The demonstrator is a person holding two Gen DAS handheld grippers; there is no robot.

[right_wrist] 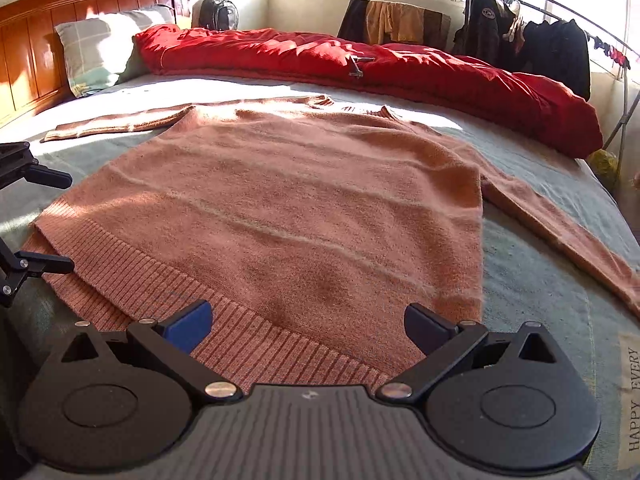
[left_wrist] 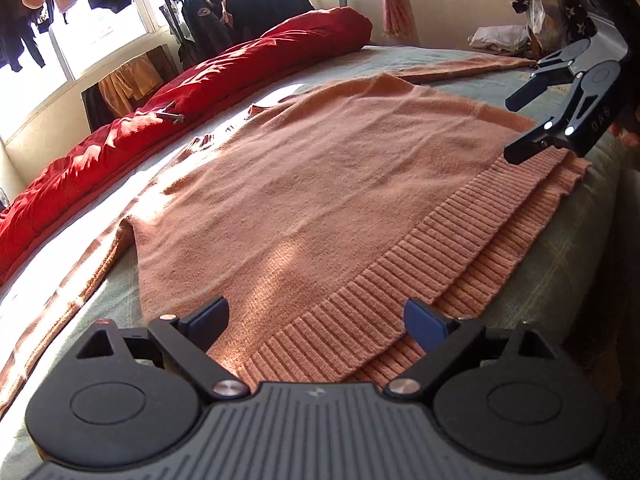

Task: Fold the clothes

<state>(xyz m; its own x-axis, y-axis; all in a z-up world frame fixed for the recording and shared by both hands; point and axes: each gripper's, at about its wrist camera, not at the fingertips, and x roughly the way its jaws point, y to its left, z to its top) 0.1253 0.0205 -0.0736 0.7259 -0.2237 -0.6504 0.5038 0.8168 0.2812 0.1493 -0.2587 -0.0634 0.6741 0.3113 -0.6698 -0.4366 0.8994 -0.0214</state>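
Lying flat on the bed (right_wrist: 540, 248), an orange sweater (right_wrist: 280, 208) is spreading its sleeves out to both sides, its ribbed hem (right_wrist: 192, 300) facing the person. The left tongs (left_wrist: 316, 322) are hovering with jaws apart over one hem corner, and the right tongs (right_wrist: 308, 322) are hovering spread wide at the other, gripping nothing. A red duvet (right_wrist: 400, 72) is lying bunched along the bed's far edge.
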